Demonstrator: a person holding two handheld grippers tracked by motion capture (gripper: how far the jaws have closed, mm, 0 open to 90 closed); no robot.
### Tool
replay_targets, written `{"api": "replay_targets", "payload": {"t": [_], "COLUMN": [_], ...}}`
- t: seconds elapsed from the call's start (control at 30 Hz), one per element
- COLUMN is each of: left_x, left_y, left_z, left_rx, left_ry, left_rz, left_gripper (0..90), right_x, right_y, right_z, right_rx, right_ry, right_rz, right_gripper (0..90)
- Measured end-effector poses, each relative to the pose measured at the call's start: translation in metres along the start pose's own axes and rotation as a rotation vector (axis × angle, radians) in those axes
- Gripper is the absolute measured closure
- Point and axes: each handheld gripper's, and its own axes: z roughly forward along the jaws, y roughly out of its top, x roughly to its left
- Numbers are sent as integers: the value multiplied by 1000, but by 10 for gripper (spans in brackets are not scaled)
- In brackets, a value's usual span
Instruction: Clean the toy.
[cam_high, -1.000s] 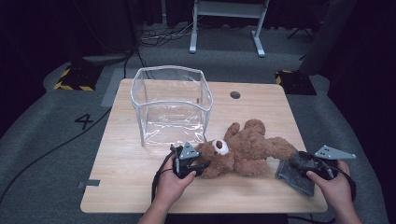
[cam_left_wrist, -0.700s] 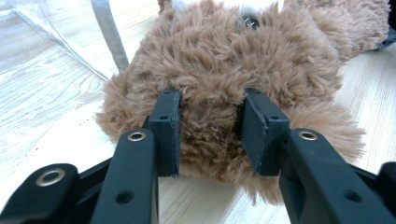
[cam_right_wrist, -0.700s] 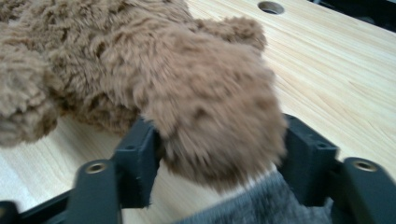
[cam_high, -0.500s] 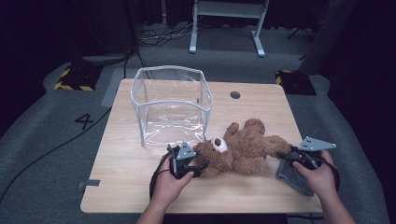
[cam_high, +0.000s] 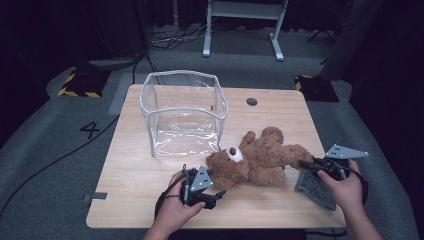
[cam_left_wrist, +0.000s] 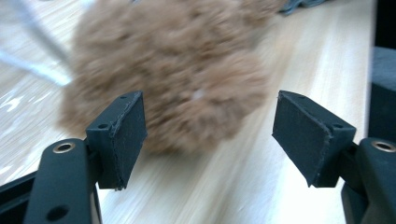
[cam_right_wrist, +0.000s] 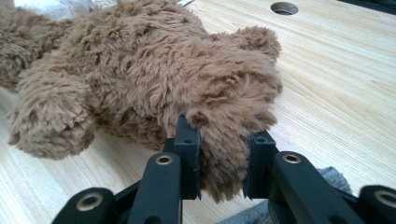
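A brown teddy bear (cam_high: 260, 160) lies on its back on the wooden table (cam_high: 130, 165), head toward my left gripper. My left gripper (cam_high: 219, 194) sits just short of the head, and its jaws have just been opening. In the left gripper view the left gripper (cam_left_wrist: 208, 121) stands open, with the blurred furry head (cam_left_wrist: 173, 79) ahead of the pads and nothing between them. My right gripper (cam_high: 306, 163) is at the bear's leg and its jaws have just been closing. In the right gripper view the right gripper (cam_right_wrist: 219, 144) is shut on the fluffy paw (cam_right_wrist: 224, 116).
A clear plastic box (cam_high: 180, 75) stands open-topped behind the bear's head. A grey cloth (cam_high: 315, 187) lies under my right hand near the table's front right edge. A round cable hole (cam_high: 251, 101) is in the tabletop at the back.
The left gripper has drawn back from the bear's head and its jaws have spread. The right gripper has moved in from the grey cloth and clamped onto the bear's leg.
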Motion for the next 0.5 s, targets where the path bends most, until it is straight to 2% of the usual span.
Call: {"api": "replay_targets", "payload": {"t": [0.07, 0.17, 0.23, 0.27, 0.33, 0.37, 0.5], "left_x": [-2, -2, 0, 2, 6, 9, 13], "left_y": [-1, -2, -1, 0, 2, 3, 6], "left_z": [8, 20, 24, 25, 24, 23, 20], "left_rx": [6, 10, 9, 13, 30, 26, 52], "left_ry": [18, 67, 89, 100, 128, 118, 104], "left_rz": [26, 55, 57, 51, 50, 23, 5], "left_gripper": [260, 250, 251, 292, 526, 570, 743], "right_x": [0, 1, 1, 1, 2, 2, 4], "right_y": [0, 0, 1, 1, 2, 3, 3], "right_z": [2, 4, 4, 4, 4, 4, 3], "right_rx": [3, 5, 6, 5, 5, 4, -14], "right_ry": [21, 46, 49, 50, 45, 39, 25], "right_rz": [22, 42, 43, 45, 38, 31, 17], "right_gripper": [720, 712, 705, 700, 687, 677, 630]}}
